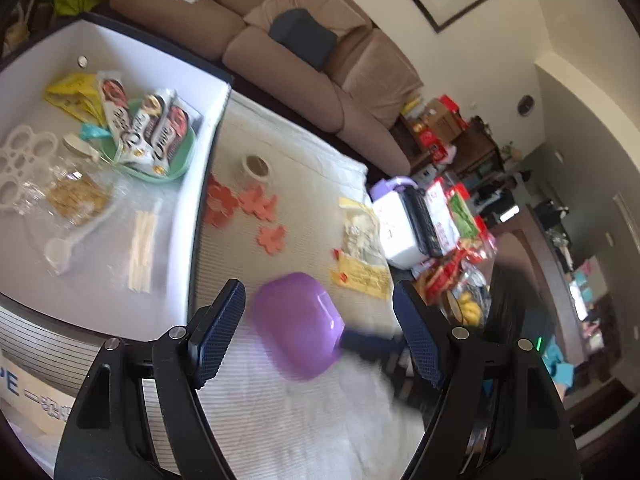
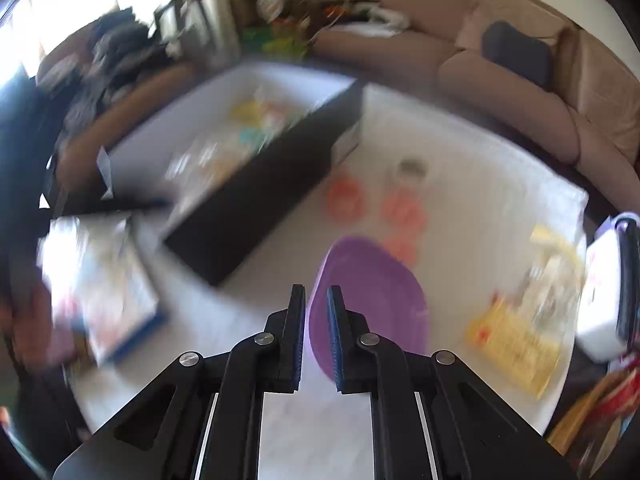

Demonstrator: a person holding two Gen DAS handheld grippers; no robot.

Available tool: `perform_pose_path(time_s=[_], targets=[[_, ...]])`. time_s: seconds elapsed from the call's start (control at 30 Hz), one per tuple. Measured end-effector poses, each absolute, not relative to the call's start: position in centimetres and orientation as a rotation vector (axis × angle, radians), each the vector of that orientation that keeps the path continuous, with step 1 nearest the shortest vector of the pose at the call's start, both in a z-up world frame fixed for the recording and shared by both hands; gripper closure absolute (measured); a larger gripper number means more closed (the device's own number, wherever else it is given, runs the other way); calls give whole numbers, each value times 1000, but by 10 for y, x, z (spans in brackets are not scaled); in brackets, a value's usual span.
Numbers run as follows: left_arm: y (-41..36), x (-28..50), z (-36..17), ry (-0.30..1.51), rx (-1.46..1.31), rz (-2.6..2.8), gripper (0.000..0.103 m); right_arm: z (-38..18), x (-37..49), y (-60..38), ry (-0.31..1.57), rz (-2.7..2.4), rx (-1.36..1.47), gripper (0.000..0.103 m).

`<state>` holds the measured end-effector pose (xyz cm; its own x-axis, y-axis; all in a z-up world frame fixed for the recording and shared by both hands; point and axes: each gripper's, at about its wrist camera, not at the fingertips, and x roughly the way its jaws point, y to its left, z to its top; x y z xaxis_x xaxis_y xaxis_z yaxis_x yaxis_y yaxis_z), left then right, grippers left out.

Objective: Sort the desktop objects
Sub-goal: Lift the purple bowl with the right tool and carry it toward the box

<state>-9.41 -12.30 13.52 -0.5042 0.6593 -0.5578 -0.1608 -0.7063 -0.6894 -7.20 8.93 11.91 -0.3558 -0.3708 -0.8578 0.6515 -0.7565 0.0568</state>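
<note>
A purple plastic bowl (image 1: 298,326) hangs tilted above the white cloth. My right gripper (image 2: 316,292) is shut on the rim of the bowl (image 2: 372,300); one of its blue fingers (image 1: 368,342) shows in the left wrist view at the bowl's right edge. My left gripper (image 1: 318,292) stands open, its pads on either side of the bowl and not touching it. The sorting box (image 1: 216,120), white inside, stands at the left and holds snack packets (image 1: 148,128) on a green plate, a white spoon and clear bags.
On the cloth lie orange flower cut-outs (image 1: 260,204), a tape roll (image 1: 256,166) and a yellow packet (image 1: 362,248). A white and purple container (image 1: 396,224) stands at the right edge among red packets. A sofa runs behind. A flat printed box (image 2: 100,280) lies left of the dark-walled sorting box (image 2: 260,200).
</note>
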Motion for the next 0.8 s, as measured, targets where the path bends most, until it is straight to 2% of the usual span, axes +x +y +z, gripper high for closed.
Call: perform_pose_path(time_s=[0.1,0.23,0.33,0.43,0.5,0.57,0.63,0.73,0.8], targets=[[-103,-95,123,-704,-1268,2184,29,75,-10,81,470,-2069,1319,93],[-76,-87,110,-456,-1352,2283,29,62,29,93,336,-2069,1386,93],[-54,-80,97,-285,-1403,2360,30,69,18,120,270,-2183,1429,92],[-37,-84,73,-243,-1458,2354,31,77,-6,153,159,-2336,1474,74],[-30,-87,60,-225,-1477,2352,38,77,-29,172,74,-2428,1481,63],[-24,-91,50,-173,-1488,2377,52,71,-52,188,-2,-2500,1491,62],[-21,-97,40,-144,-1507,2380,62,66,-71,201,-95,-2536,1495,62],[-21,-103,26,-164,-1555,2353,66,52,-95,205,-211,-2558,1495,62],[-21,-105,20,-158,-1574,2338,67,45,-111,204,-206,-2579,1493,62]])
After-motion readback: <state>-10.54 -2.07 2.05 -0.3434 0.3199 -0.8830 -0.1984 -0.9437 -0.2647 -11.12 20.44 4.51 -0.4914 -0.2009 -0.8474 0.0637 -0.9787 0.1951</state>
